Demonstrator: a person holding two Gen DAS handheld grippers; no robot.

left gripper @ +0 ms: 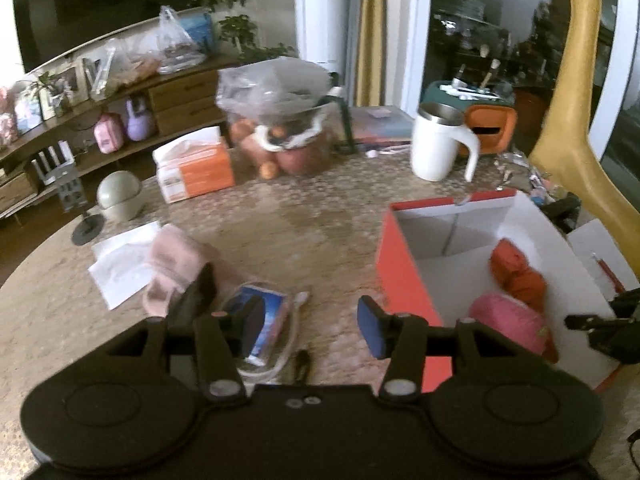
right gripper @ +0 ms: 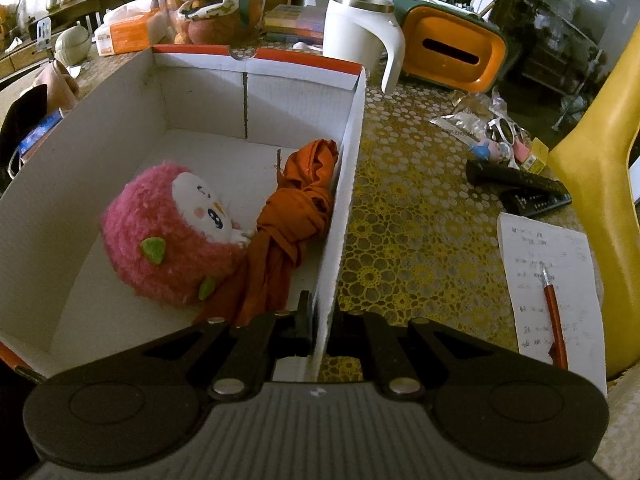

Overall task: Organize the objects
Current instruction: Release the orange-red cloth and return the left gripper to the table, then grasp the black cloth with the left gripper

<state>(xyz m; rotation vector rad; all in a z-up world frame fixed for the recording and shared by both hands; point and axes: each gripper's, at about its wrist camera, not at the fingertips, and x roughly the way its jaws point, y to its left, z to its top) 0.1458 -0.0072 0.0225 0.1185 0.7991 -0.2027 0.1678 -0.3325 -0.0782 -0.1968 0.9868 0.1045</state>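
A red cardboard box (left gripper: 400, 264) with a white inside stands on the table at the right of the left wrist view. In it lie a pink plush toy (right gripper: 172, 236) and a knotted orange cloth (right gripper: 296, 220). My right gripper (right gripper: 322, 320) is shut on the box's right wall (right gripper: 344, 200), one finger inside and one outside. My left gripper (left gripper: 312, 326) hangs open above the table, left of the box, with nothing between its blue pads. Just beyond its left finger lie a blue packet in a clear bag (left gripper: 272, 312), a pink cloth (left gripper: 176, 264) and a white sheet (left gripper: 120, 256).
Toward the back stand a white mug (left gripper: 434, 142), an orange tissue pack (left gripper: 196, 164) and a bag of fruit (left gripper: 280, 120). A yellow giraffe figure (left gripper: 576, 120) rises at the right. Right of the box lie remotes (right gripper: 520, 184) and a note sheet with a red pen (right gripper: 554, 300).
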